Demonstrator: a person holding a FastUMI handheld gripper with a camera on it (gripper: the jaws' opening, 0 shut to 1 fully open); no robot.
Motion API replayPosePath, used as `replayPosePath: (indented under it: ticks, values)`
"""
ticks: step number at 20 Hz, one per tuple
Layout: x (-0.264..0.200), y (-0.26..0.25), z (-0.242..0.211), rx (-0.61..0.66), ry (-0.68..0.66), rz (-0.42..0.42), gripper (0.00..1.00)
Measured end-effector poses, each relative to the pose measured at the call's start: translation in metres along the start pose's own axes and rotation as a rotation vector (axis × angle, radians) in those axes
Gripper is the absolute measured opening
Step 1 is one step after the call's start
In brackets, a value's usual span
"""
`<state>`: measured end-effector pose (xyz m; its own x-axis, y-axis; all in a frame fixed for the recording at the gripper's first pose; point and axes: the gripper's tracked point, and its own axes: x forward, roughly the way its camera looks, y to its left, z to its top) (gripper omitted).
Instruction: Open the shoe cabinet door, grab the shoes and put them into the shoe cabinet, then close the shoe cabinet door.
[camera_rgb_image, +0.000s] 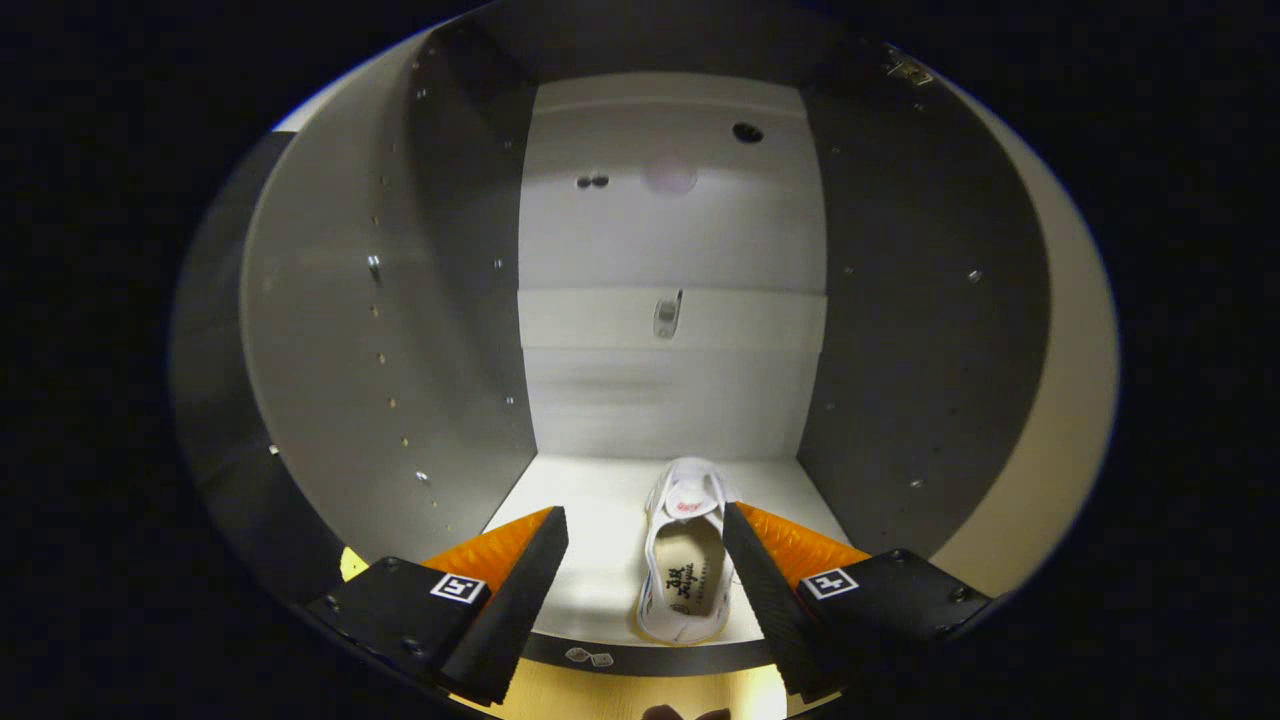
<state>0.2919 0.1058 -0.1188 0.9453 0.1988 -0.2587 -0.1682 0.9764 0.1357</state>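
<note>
Shoe (685, 560) lies in the shoe cabinet (400, 330) between spread fingers (520, 585).

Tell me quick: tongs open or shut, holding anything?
Tongs: open, holding nothing; the white shoe sits on the cabinet floor between the fingers, close against one.

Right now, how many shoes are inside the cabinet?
1. The white shoe lies on the cabinet floor between the open gripper fingers, near the right one. Others may be hidden.
</note>
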Motion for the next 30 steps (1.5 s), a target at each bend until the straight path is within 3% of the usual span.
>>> replayPosePath:
  ticks: [8, 16, 20, 24, 30]
  values:
    - [-0.134, -0.009, 0.052, -0.031, -0.218, -0.077, 0.98]
    - [-0.288, -0.038, 0.026, -0.033, -0.238, -0.137, 0.98]
    - [-0.356, -0.079, 0.016, -0.020, -0.258, -0.226, 0.98]
    - [-0.417, -0.152, -0.008, 0.051, -0.228, -0.366, 0.98]
    - [-0.451, -0.239, -0.031, 0.136, -0.192, -0.517, 0.98]
